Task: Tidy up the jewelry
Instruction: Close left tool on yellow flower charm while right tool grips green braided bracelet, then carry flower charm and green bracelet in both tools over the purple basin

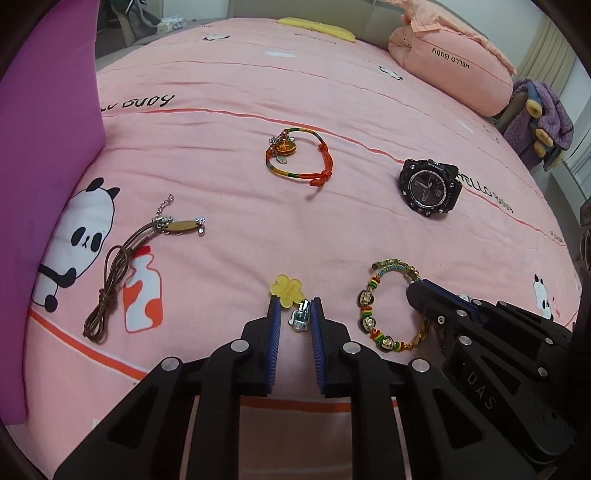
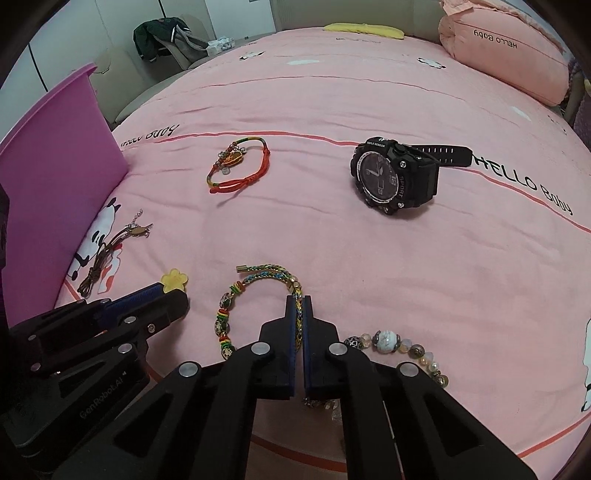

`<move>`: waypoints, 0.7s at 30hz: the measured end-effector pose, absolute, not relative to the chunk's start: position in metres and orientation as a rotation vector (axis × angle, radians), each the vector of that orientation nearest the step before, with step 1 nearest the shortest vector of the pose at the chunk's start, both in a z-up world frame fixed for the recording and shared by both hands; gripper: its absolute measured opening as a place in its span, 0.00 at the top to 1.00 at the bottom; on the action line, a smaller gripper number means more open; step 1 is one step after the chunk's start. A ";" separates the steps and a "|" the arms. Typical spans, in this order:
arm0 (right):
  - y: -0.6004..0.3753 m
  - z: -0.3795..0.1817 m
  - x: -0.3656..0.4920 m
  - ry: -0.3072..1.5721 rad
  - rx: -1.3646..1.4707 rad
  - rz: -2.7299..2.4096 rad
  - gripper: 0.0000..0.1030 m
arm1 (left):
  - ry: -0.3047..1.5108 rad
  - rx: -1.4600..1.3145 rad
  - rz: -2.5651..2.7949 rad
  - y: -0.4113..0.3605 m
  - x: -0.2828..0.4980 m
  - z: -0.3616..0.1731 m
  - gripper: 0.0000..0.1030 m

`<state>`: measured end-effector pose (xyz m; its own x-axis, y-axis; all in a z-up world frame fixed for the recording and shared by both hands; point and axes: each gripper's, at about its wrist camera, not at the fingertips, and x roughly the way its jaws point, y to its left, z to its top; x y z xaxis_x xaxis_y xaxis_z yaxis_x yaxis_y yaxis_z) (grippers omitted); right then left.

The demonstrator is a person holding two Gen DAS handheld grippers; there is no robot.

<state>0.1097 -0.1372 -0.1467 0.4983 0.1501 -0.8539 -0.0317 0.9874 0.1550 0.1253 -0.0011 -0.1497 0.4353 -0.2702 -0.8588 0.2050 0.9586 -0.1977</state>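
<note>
My left gripper [image 1: 294, 308] is low over the pink bedsheet, its blue pads either side of a yellow flower charm [image 1: 286, 290] and its silver clasp [image 1: 300, 317], with a gap still showing. My right gripper [image 2: 299, 306] is shut on the braided part of a multicoloured beaded bracelet [image 2: 229, 314]; the same bracelet shows in the left wrist view [image 1: 369, 306]. A red cord bracelet [image 1: 299, 157], a black sport watch [image 1: 428, 186] and a brown cord necklace [image 1: 122, 269] lie on the sheet.
A purple bin [image 1: 44, 184] stands at the left edge of the bed. A bracelet of pale glass beads [image 2: 399, 347] lies just right of my right gripper. A pink pillow [image 1: 450, 66] sits at the far right, a yellow cloth [image 1: 317, 27] at the back.
</note>
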 end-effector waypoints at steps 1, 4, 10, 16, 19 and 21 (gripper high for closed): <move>-0.137 -0.145 0.108 1.042 0.130 0.111 0.97 | 1.081 -0.067 -0.296 -0.001 0.124 -0.149 0.84; -0.139 -0.139 0.101 1.033 0.145 0.114 0.97 | 1.082 -0.068 -0.296 0.001 0.120 -0.145 0.84; -0.141 -0.120 0.081 1.013 0.166 0.114 0.97 | 1.066 -0.057 -0.299 0.007 0.105 -0.127 0.84; -0.137 -0.094 0.061 0.982 0.179 0.127 0.97 | 1.048 -0.048 -0.300 0.018 0.088 -0.100 0.84; -0.132 -0.076 0.052 0.958 0.183 0.143 0.97 | 1.021 -0.041 -0.304 0.025 0.078 -0.081 0.84; -0.126 -0.061 0.046 0.936 0.187 0.160 0.97 | 1.004 -0.045 -0.310 0.030 0.072 -0.068 0.84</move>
